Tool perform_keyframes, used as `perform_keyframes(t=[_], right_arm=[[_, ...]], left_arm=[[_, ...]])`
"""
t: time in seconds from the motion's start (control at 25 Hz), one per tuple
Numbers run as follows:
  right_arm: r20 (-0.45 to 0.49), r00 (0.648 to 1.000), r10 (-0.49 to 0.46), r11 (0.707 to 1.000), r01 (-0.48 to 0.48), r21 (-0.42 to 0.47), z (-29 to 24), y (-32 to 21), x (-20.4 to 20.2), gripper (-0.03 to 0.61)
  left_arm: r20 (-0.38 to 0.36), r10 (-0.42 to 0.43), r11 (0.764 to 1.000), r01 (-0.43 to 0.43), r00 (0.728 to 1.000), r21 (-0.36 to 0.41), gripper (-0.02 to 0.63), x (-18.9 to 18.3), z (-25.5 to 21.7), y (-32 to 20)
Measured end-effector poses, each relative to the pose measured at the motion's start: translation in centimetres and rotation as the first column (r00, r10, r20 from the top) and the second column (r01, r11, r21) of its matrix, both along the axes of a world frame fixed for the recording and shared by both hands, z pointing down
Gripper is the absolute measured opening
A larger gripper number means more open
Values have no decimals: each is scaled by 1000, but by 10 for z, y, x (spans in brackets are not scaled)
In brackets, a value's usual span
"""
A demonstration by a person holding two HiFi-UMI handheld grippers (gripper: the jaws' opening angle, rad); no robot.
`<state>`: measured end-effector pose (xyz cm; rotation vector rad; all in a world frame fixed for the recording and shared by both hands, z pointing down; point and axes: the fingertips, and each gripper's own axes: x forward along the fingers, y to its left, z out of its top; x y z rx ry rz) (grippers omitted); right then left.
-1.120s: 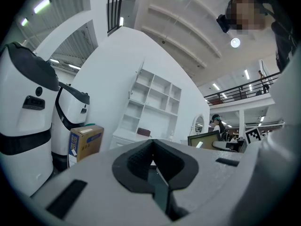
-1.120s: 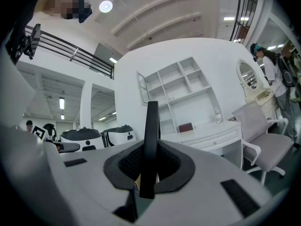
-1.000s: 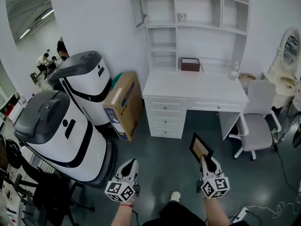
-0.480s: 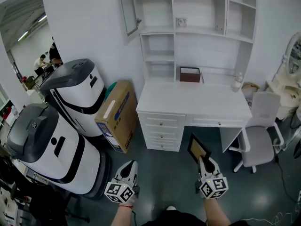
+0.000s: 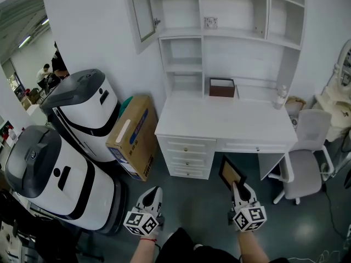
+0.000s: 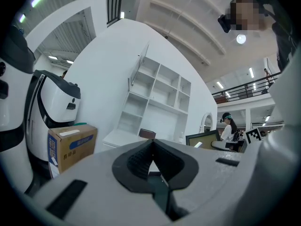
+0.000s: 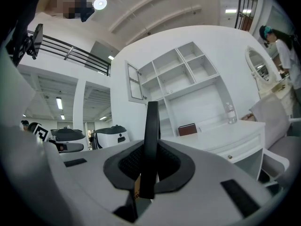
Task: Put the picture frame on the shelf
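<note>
Since a second ago, desk [image 5: 227,119] and shelf unit [image 5: 233,34] are being seen a little nearer and further left in the head view. Both grippers are being kept low in the view, as before.

Picture frame [image 5: 232,172] is being held upright, well short of the desk. It is being clamped by its lower edge in the right gripper [image 5: 237,187], pads pressed on the thin black rim. Left gripper [image 5: 153,193] is being carried with jaws closed together, nothing between them.

Risks, as judged: frame is being gripped at one edge only. It could be levered round or slipped out if a corner is knocked on a shelf lip, the open cabinet door [image 5: 141,10], or the brown box [image 5: 221,87] at the back of the desk. Chair [image 5: 303,166] is standing close on the right, and a foot could be caught there.

Desk top is almost bare, with only the brown box and a bottle [image 5: 281,96]. Shelf compartments are mostly empty. Cardboard box [image 5: 130,136] is leaning beside the drawers, with two large white machines [image 5: 82,106] beyond it. Floor [image 5: 192,199] is dark and smooth.
</note>
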<state>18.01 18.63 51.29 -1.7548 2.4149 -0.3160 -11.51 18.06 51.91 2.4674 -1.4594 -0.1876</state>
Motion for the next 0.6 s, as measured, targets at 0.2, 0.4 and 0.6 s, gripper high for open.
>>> perform_keyframes(t=[0.2, 0.4, 0.6], right_arm=[[12, 1000, 23, 1000, -23, -9, 7, -27, 5, 35], [19, 999, 48, 999, -48, -3, 4, -69, 7, 35], [12, 997, 82, 997, -82, -5, -1, -120, 6, 35]], left_arm=[[15, 23, 1000, -23, 1000, -3, 5, 5, 2, -33], [12, 54, 999, -54, 998, 6, 5, 11, -2, -85], [11, 99, 995, -99, 995, 6, 5, 15, -6, -148]])
